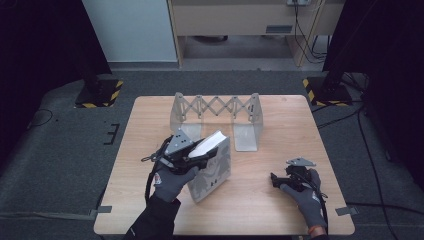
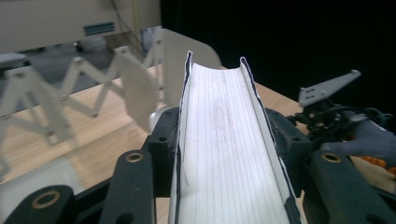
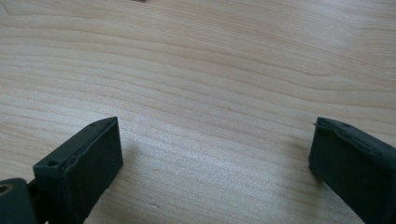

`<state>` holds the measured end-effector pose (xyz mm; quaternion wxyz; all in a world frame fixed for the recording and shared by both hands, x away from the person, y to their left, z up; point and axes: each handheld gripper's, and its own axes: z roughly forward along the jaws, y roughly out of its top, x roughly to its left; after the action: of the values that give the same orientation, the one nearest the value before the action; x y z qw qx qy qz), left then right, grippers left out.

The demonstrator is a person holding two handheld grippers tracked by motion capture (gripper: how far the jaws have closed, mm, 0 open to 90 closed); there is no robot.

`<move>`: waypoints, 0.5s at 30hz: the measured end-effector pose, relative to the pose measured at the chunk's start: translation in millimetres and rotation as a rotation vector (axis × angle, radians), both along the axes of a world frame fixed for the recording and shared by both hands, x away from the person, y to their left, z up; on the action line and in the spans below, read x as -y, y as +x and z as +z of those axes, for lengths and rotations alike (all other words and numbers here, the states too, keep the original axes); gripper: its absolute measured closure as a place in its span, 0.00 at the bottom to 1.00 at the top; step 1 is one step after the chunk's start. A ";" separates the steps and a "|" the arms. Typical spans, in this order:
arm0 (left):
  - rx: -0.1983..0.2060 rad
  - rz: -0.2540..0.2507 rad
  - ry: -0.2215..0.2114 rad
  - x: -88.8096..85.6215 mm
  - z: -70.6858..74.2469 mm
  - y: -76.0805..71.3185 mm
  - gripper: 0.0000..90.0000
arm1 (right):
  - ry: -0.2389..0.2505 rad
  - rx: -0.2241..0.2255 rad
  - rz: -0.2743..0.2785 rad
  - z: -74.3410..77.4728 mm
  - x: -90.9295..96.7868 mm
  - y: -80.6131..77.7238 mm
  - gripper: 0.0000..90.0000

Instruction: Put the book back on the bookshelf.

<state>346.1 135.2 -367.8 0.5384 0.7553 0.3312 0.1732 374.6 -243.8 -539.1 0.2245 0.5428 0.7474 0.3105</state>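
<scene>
Grey carpet floor [image 1: 60, 150], pale wood surface [image 1: 280, 195], light wall panel [image 1: 130, 30], beige cabinet [image 1: 235, 17], hazard-striped stand bases [image 1: 100, 92], dark surroundings

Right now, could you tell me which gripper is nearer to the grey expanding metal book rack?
Left. The left gripper, clamping the book, sits just before the rack; the right gripper rests farther back.

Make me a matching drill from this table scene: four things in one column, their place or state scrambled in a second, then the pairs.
Things:
1. book
2. expanding rack
3. left gripper
4. right gripper

Places or states:
A. jaws wide apart, nothing between them, low over the bare table
B. stands at the far side of the table, stretched out
C. clamped by its covers, page edges showing between the jaws
D. shut on the book

Pairs: 1-C, 2-B, 3-D, 4-A
</scene>
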 end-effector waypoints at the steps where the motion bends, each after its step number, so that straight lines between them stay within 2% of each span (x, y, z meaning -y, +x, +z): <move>1: -0.004 0.015 -0.002 -6.4 1.3 1.3 0.58 | 0.000 0.000 0.000 0.0 0.0 0.0 0.03; 5: -0.005 0.070 -0.021 -26.1 6.3 5.3 0.58 | 0.000 0.000 0.000 0.0 0.0 0.0 0.03; 10: 0.030 0.148 0.015 -44.3 21.2 11.5 0.58 | 0.001 0.000 0.000 0.0 -0.1 0.0 0.03; 15: 0.031 0.212 0.001 -59.7 29.5 22.0 0.58 | 0.000 0.000 0.000 0.0 0.0 0.0 0.03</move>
<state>368.1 194.9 -338.4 0.5218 0.7134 0.4010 0.2408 374.6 -243.9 -539.1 0.2244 0.5427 0.7474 0.3107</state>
